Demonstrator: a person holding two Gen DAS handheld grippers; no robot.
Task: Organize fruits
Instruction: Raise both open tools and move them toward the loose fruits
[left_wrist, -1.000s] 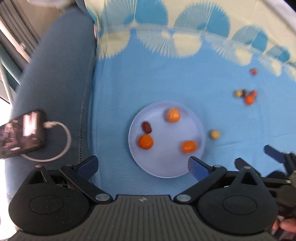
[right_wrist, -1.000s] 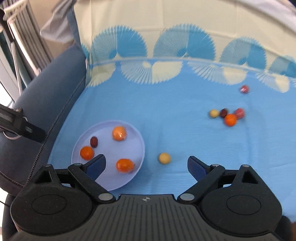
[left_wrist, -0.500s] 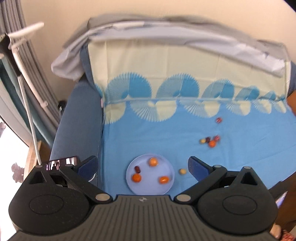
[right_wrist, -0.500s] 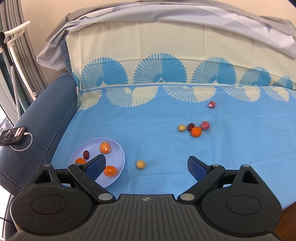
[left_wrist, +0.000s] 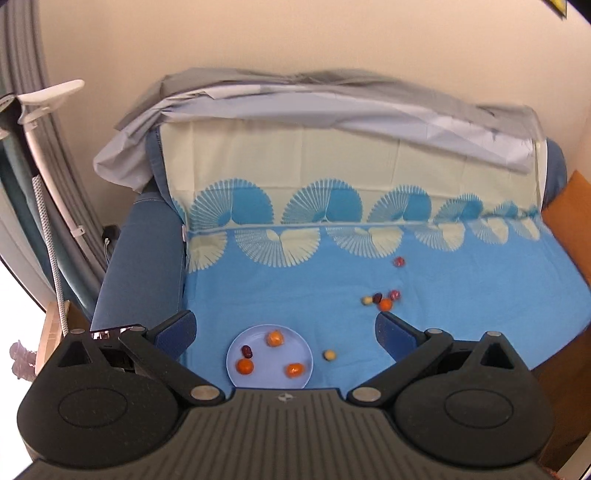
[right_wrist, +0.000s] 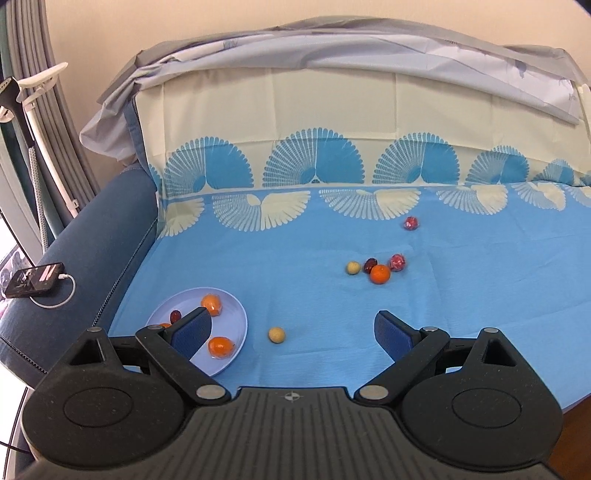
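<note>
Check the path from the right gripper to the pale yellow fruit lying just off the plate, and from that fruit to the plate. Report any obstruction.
Nothing visible blocks either stretch. The right gripper is open and empty, with only bare blue sheet before the pale yellow fruit. Between that fruit and the plate lies bare sheet too. The fruit cluster sits farther back, off the path.

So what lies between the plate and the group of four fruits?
One pale fruit near the plate; from there to the group only bare blue cloth. The right wrist view shows it.
</note>
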